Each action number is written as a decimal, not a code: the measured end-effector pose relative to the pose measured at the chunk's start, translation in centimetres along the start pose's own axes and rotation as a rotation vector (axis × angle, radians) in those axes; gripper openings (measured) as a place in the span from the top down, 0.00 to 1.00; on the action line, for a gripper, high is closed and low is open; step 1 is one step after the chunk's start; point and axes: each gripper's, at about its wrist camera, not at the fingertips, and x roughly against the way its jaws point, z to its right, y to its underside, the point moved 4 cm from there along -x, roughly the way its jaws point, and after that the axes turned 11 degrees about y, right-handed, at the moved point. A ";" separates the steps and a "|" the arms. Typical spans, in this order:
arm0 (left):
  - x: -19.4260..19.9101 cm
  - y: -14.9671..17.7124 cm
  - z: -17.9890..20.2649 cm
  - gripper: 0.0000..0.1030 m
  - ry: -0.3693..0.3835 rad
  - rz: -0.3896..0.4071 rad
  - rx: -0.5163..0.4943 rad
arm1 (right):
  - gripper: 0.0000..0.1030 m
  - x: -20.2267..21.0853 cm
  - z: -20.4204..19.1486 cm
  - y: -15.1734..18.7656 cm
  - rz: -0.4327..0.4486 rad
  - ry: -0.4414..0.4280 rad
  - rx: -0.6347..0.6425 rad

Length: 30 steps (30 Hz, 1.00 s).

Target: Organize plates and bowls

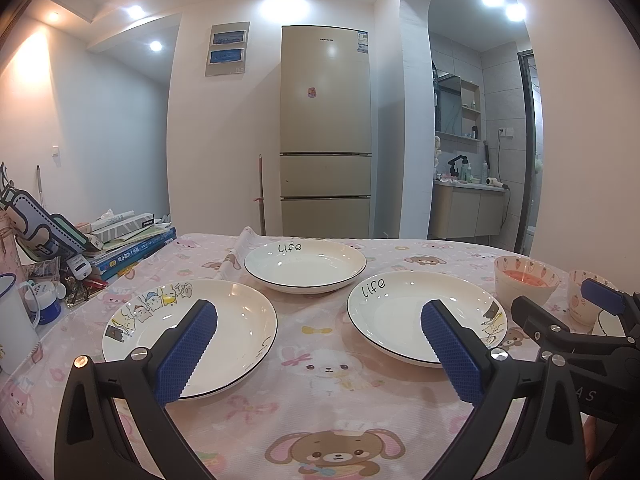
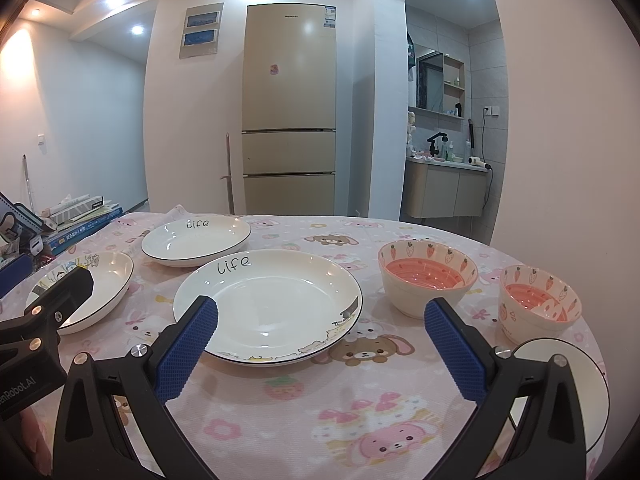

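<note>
Three white plates lie on the pink cartoon tablecloth: a left plate with cartoon animals (image 1: 224,332) (image 2: 108,280), a far "life" plate (image 1: 306,266) (image 2: 196,238), and a right "life" plate (image 1: 400,316) (image 2: 272,304). Two carrot-pattern bowls with pink insides stand to the right: a larger bowl (image 2: 428,280) (image 1: 524,280) and a smaller bowl (image 2: 538,300). A third white dish (image 2: 560,392) shows partly behind the right gripper's finger. My left gripper (image 1: 320,350) is open above the table between the left and right plates. My right gripper (image 2: 320,348) is open over the near rim of the right plate.
A stack of books (image 1: 128,246), a mug (image 1: 12,320) and small clutter crowd the table's left edge. A tan fridge (image 1: 326,132) stands behind the table. An arched doorway to a bathroom (image 1: 472,140) is at the right.
</note>
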 end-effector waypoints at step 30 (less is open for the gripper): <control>-0.2 0.0 0.3 0.00 0.015 -0.001 -0.009 | 0.00 1.3 0.8 -0.2 0.051 0.001 -0.031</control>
